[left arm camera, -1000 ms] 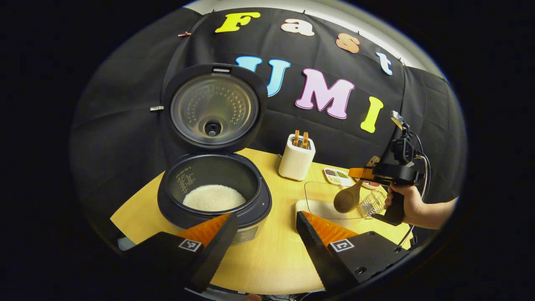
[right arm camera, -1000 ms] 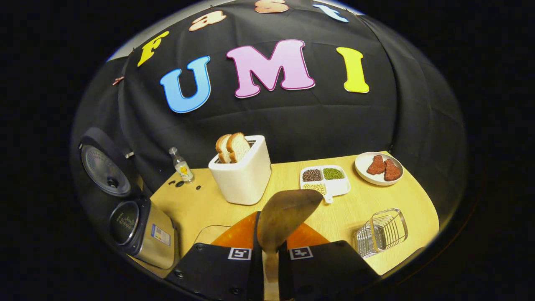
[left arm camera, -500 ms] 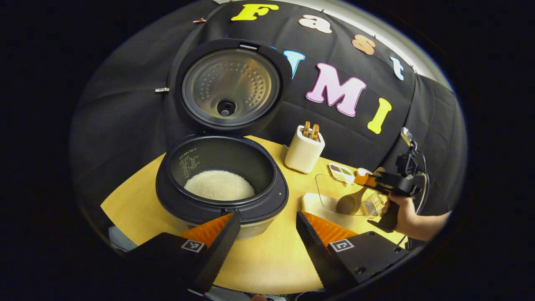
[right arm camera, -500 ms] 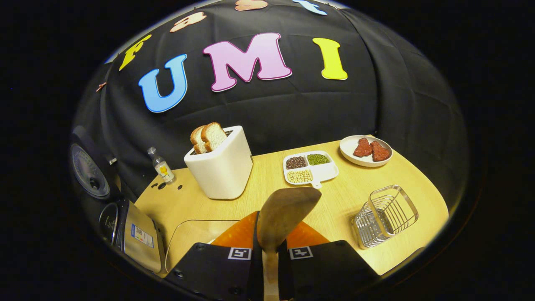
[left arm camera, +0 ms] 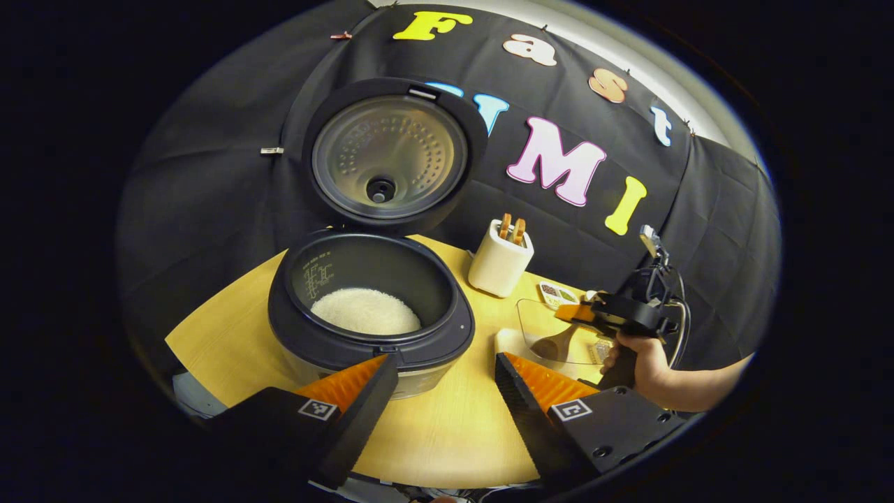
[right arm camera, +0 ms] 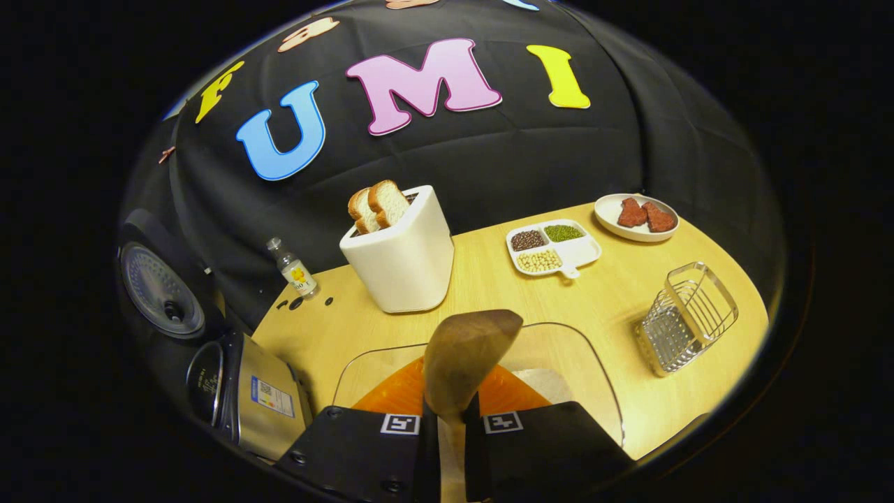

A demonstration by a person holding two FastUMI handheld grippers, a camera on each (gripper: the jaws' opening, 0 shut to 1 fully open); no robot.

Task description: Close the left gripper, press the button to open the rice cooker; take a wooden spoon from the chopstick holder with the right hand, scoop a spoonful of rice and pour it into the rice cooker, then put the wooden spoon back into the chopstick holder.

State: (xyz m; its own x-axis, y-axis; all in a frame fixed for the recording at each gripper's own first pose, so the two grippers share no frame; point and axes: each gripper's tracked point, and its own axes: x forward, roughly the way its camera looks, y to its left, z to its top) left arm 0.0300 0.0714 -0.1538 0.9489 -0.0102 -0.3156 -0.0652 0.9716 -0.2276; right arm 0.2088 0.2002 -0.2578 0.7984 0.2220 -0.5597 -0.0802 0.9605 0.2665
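The rice cooker (left arm camera: 370, 314) stands on a wooden counter (left arm camera: 454, 426) with its lid raised, white rice (left arm camera: 366, 311) in the pot. The left tool (left arm camera: 440, 363) hovers just in front of the cooker, fingers spread apart and empty. Right of the cooker, a hand (left arm camera: 639, 360) holds the right tool (right arm camera: 450, 426), clamped on the wooden spoon (right arm camera: 464, 360), bowl over a clear container (right arm camera: 559, 349). The wire chopstick holder (right arm camera: 688, 318) sits farther right.
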